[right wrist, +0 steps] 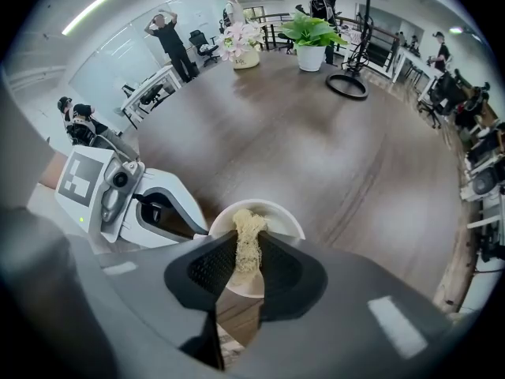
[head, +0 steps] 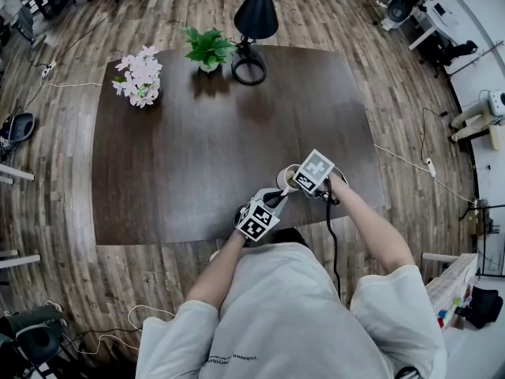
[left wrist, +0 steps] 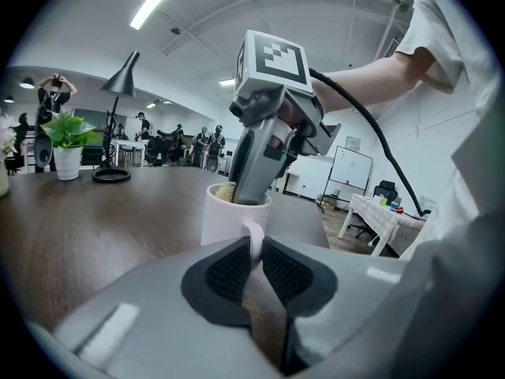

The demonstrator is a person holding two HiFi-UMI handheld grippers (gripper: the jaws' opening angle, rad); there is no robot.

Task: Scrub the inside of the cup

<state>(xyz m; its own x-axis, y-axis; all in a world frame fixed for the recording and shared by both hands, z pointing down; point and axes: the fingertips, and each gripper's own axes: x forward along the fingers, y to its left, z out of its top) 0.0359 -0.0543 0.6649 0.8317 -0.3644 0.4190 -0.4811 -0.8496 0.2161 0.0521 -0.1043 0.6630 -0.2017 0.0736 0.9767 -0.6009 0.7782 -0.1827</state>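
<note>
A white cup (head: 286, 178) stands near the front edge of the dark wooden table (head: 197, 148). My left gripper (left wrist: 254, 253) is shut on the cup's handle (left wrist: 253, 239), with the cup body (left wrist: 229, 215) just beyond it. My right gripper (right wrist: 247, 263) is shut on a beige fibrous scrubber (right wrist: 248, 243) and points down into the cup (right wrist: 278, 215). The scrubber's tip sits inside the cup mouth. In the left gripper view the right gripper (left wrist: 251, 188) dips into the cup from above. In the head view both grippers (head: 278, 198) (head: 298, 181) meet at the cup.
At the table's far side stand a pink flower bunch (head: 139, 76), a small green potted plant (head: 208, 48) and a black desk lamp (head: 252, 22). Cables run over the wooden floor. Several people and desks show in the background of the gripper views.
</note>
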